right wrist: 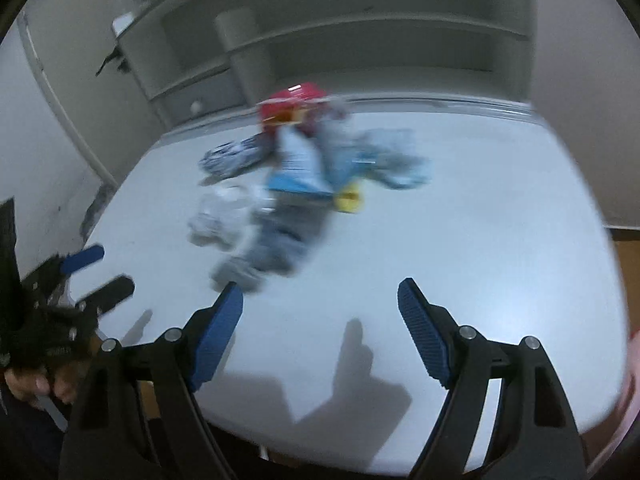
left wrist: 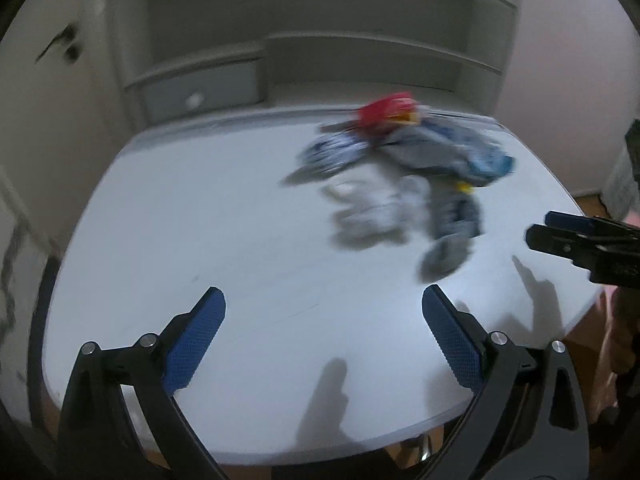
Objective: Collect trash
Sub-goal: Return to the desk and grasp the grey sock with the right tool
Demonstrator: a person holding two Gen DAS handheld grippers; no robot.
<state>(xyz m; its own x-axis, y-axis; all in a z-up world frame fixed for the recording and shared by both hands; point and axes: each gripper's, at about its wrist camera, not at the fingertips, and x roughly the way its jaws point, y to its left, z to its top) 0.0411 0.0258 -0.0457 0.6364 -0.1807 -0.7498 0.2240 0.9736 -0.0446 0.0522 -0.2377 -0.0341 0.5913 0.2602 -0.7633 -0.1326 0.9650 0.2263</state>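
Plainly, both tools hang over the near edge of the pale, round-cornered bench, tilted down toward the litter heaped ahead of them, which suits a first reach into the pile.

The left hand-held gripper has its blue-padded jaws spread wide with only bare benchtop between them; it grips nothing. Ahead of it and off to its right lies the trash: a crumpled white tissue wad nearest, a grey-blue crinkled plastic wrapper beside that, and a red crushed packet at the far end by the grey shelf unit against the wall. Motion blur smears the heap, so what each piece really is stays a guess.

The right hand-held gripper is also parted and empty, somewhat less wide. The same heap lies just ahead of its left finger, with a small yellow cap-like piece farther off, straight ahead.

Open jaws make sense here, since nothing has been picked up yet and the loose, light scraps want a wide bite.
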